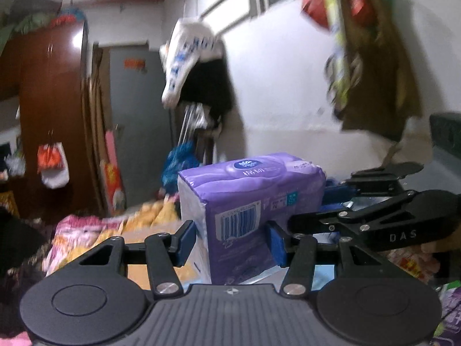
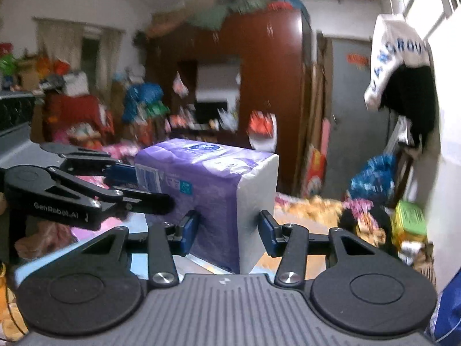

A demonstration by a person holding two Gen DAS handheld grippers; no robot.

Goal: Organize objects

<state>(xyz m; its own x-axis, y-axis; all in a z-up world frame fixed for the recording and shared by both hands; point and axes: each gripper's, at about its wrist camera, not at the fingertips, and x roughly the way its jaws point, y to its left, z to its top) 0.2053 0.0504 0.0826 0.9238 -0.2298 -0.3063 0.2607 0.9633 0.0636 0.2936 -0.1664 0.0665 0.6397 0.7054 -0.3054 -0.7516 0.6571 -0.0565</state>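
We find the light, squashy purple tissue pack (image 1: pixel 247 201) clamped by both the left gripper (image 1: pixel 232 238) and the right gripper (image 2: pixel 229 230) across its faces, a grip we judge best kept gentle.

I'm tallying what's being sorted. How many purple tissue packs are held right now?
1. The purple tissue pack sits upright between both grippers: the left gripper clamps one end, the right gripper the other. Others may be hidden in the blurred clutter.
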